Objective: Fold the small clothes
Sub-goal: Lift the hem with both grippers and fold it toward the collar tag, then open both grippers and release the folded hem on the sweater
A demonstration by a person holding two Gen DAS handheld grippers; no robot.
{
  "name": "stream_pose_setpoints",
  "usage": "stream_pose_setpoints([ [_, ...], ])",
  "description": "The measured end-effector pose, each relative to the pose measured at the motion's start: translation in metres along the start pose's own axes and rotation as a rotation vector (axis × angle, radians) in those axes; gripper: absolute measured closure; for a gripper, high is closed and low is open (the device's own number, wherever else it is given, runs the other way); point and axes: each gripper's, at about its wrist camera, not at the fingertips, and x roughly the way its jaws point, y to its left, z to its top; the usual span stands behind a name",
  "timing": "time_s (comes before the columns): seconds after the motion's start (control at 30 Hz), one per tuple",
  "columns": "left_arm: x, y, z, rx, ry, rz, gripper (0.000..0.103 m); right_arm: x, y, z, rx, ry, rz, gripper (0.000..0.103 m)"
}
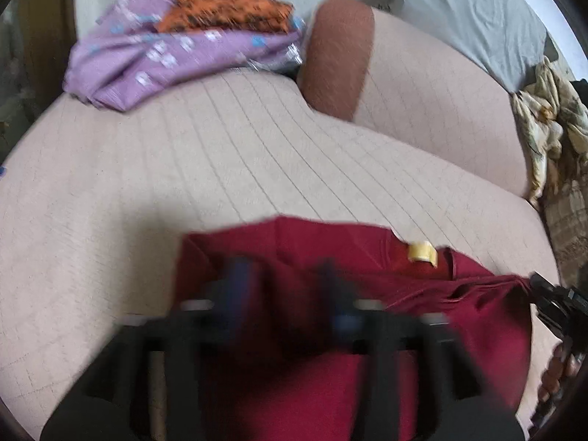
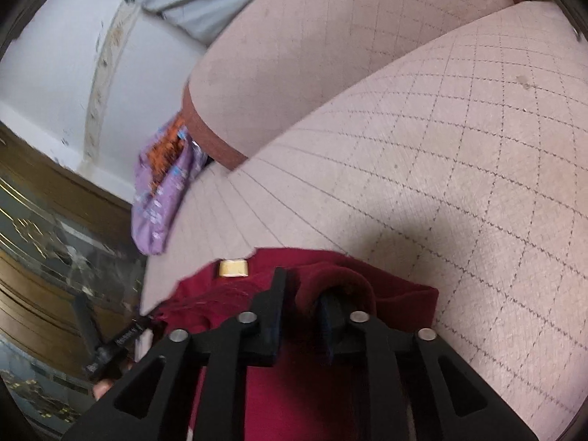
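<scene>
The dark red garment you are working on is a soft, matte knit, rumpled along its upper edge, with a small yellow tag stitched near that edge. It lies at the near edge of the beige quilted sofa seat, right under both of your tools. In the left wrist view its long axis runs left to right across the seat, and the tagged edge faces the far side, toward the backrest. How far it reaches toward you cannot be told, since the tools cover it.

Your left gripper is badly blurred; its two fingers look set a moderate way apart over the cloth, yet whether they pinch any of it cannot be told. Your right gripper shows sharper: its black jaws stand narrowly apart, a bunched fold of the red fabric humps over the right finger, and some cloth sits in the gap, though a firm grip is not clear.

The seat fabric is a coarse weave crossed by thin stitched lines that form a diamond grid. At the far left, a purple patterned cloth lies in a loose heap with an orange-and-black piece on top. A brown-ended cushion stands just right of that heap, and a grey cloth hangs over the backrest.
</scene>
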Motion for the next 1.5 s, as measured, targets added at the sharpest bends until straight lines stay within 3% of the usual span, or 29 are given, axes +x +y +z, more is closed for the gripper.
stream_pose_setpoints([
  [0.07,-0.007,0.006,0.001,-0.024,-0.052,-0.006,0.036,-0.004,0.004,-0.001,-0.022,-0.009,-0.014,0.071],
  [0.23,-0.009,0.014,0.005,-0.054,-0.042,-0.003,0.036,-0.008,0.011,-0.001,-0.056,-0.017,-0.058,0.068],
  [0.33,-0.019,0.015,0.007,-0.053,-0.060,0.012,0.036,-0.023,0.017,0.000,-0.071,-0.091,-0.066,0.055],
  [0.4,-0.027,0.013,0.008,-0.046,-0.078,0.019,0.036,-0.034,0.028,-0.004,-0.125,-0.126,-0.063,0.055],
  [0.5,-0.034,0.007,0.007,-0.016,-0.113,0.027,0.036,-0.028,0.048,-0.014,-0.248,-0.088,-0.076,0.055],
  [0.63,-0.016,-0.003,0.000,0.048,-0.061,0.046,0.036,0.007,0.064,-0.025,-0.387,-0.021,-0.183,0.058],
  [0.8,0.025,0.005,-0.014,0.086,0.049,0.131,0.035,0.050,0.040,-0.018,-0.334,0.039,-0.270,0.060],
  [1.1,0.021,0.010,-0.014,0.076,0.038,0.120,0.031,0.060,0.035,-0.001,-0.353,0.008,-0.270,0.060],
  [1.5,-0.009,0.011,-0.020,0.089,-0.011,0.146,0.031,-0.015,0.067,-0.064,-0.382,-0.008,-0.244,0.054],
])
